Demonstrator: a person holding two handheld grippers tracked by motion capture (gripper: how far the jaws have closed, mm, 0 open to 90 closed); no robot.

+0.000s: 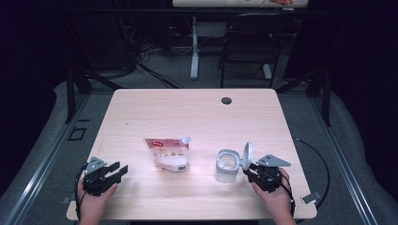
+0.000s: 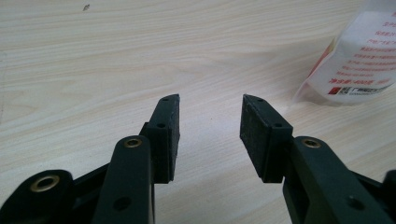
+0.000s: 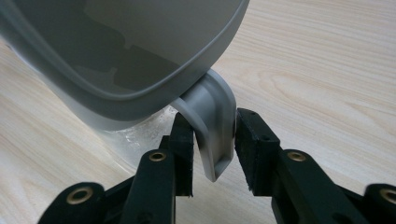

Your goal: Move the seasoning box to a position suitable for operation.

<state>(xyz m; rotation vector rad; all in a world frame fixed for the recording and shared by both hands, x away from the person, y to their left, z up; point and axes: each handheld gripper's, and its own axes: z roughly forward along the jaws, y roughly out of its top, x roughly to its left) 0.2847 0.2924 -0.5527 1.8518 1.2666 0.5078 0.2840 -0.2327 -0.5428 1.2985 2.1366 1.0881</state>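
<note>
On the pale wooden table (image 1: 197, 112), the clear lidded container (image 1: 227, 165) was seen already opened, its grey flip lid's tab (image 3: 212, 126) clamped by the right gripper (image 3: 212, 140), while the white-and-red pouch (image 1: 168, 153) lay unpoured beside the wide-open, empty left gripper (image 2: 208, 126).

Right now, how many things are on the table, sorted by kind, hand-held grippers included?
Hand-held grippers: 2, the left hand-held gripper and the right hand-held gripper
Pouches: 1, the red and white pouch
Containers: 1, the grey container with its lid up
Total: 4
</note>
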